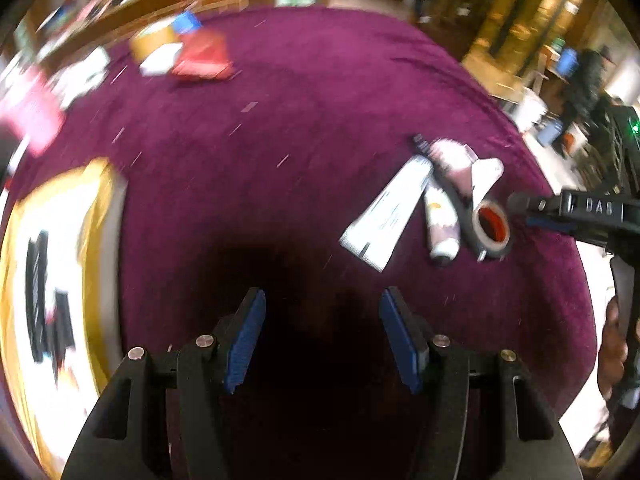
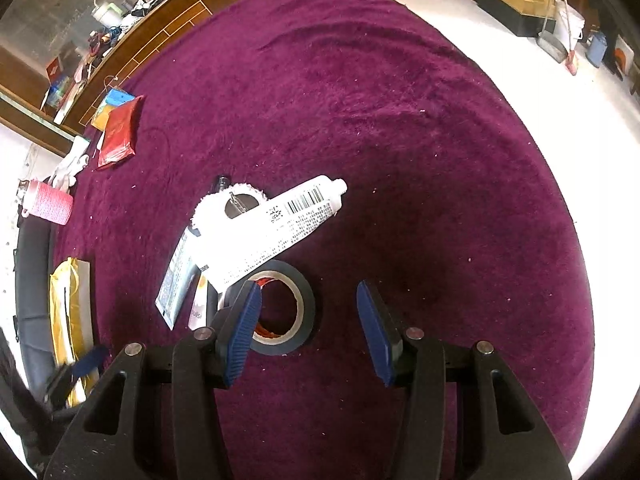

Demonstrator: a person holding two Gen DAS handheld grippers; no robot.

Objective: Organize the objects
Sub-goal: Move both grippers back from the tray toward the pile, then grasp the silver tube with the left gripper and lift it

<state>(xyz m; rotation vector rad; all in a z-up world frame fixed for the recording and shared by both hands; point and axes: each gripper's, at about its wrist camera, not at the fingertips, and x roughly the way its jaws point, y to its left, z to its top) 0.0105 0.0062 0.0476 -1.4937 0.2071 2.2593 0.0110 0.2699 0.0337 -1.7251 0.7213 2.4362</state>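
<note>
A heap of toiletries lies on the purple carpet. It holds a big white tube, a flat blue-and-white tube, a small pale tube, a white fluffy round piece and a black tape roll. My right gripper is open just over the roll, its left finger across the ring. The pads are not pressing on it. In the left wrist view the same heap, with its white tube and tape roll, lies at the right, where the right gripper reaches in. My left gripper hangs open over bare carpet.
A yellow-rimmed box with dark items lies at the left, seen also as the yellow box. A red packet and a pink cylinder sit near the carpet's far left. Beyond them are a wooden cabinet and pale floor.
</note>
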